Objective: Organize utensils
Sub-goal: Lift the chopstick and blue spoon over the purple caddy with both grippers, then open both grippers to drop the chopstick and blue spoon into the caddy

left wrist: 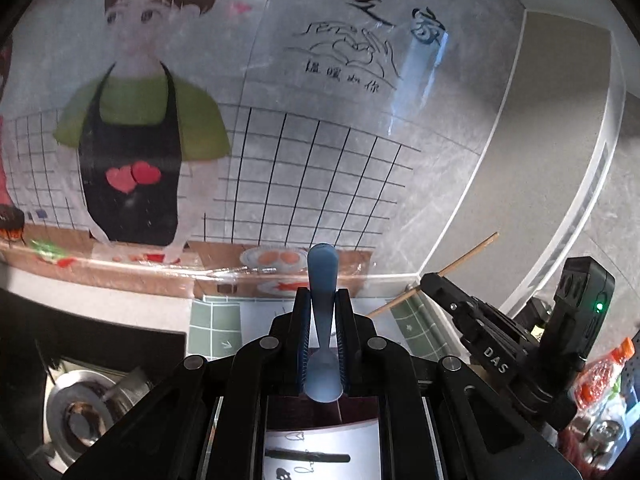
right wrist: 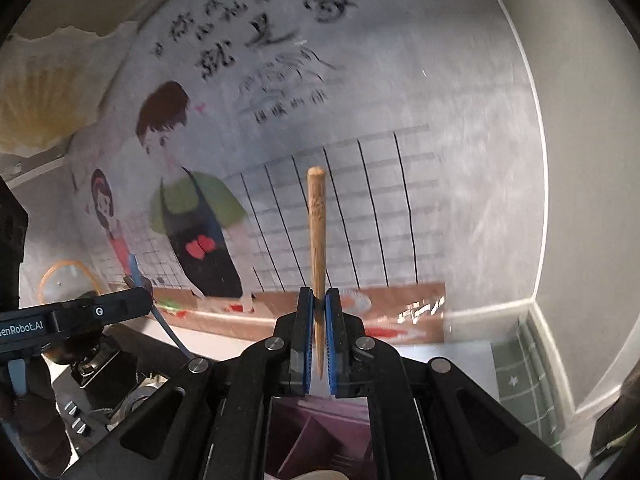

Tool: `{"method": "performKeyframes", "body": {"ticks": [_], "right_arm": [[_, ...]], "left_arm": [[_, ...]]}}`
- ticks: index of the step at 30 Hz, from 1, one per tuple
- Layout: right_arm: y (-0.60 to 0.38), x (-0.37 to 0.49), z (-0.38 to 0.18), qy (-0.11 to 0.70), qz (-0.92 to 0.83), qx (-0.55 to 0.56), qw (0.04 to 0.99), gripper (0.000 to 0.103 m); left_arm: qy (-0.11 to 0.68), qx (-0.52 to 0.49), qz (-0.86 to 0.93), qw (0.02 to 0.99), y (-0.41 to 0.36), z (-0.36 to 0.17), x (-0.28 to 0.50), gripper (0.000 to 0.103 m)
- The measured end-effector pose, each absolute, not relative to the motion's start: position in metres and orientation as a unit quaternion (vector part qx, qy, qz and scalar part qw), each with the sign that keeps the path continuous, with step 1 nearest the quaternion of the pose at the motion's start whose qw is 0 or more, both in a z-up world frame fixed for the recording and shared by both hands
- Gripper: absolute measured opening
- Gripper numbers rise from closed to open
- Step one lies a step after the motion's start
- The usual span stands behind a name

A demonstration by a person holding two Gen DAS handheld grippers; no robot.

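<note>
My left gripper is shut on a pale blue plastic spoon, whose handle points up and away while its bowl lies back between the jaws. My right gripper is shut on a wooden chopstick that stands up in front of the wall. In the left wrist view the right gripper shows at the right with the chopstick slanting out of it. In the right wrist view the left gripper shows at the left, with the blue spoon hanging below it. A dark purple divided tray lies under the right gripper.
A wall with a cartoon kitchen mural fills both views close ahead. A gas stove burner sits lower left in the left wrist view. Packets and a bottle crowd the right edge. A glass lid stands at the left.
</note>
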State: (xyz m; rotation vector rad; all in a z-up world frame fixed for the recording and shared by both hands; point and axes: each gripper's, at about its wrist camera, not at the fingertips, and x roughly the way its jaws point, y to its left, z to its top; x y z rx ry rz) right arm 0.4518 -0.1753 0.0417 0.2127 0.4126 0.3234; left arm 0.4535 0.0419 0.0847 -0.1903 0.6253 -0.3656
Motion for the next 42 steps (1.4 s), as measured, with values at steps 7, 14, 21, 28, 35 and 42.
{"method": "performKeyframes", "body": {"ticks": [7, 14, 21, 28, 35, 42], "right_arm": [[-0.179, 0.429, 0.073, 0.178, 0.170, 0.076, 0.966, 0.006], [-0.178, 0.422, 0.042, 0.256, 0.163, 0.057, 0.951, 0.006], [-0.176, 0.437, -0.011, 0.368, 0.177, 0.073, 0.910, 0.010], [-0.181, 0.402, -0.008, 0.345, 0.155, 0.049, 0.924, 0.018], [-0.183, 0.341, -0.003, 0.340, 0.116, -0.034, 0.933, 0.020], [-0.195, 0.293, -0.040, 0.382, 0.085, -0.056, 0.918, 0.020]], "left_arm": [[0.299, -0.088, -0.183, 0.932, 0.036, 0.088, 0.460, 0.012], [0.340, -0.082, -0.175, 0.921, 0.029, 0.055, 0.470, 0.012], [0.367, -0.107, -0.182, 0.906, 0.030, 0.028, 0.471, 0.026], [0.334, -0.110, -0.168, 0.921, 0.036, 0.050, 0.432, 0.049], [0.311, -0.073, -0.137, 0.938, 0.046, 0.049, 0.367, 0.054], [0.348, -0.045, -0.106, 0.930, 0.054, 0.005, 0.315, 0.060]]}}
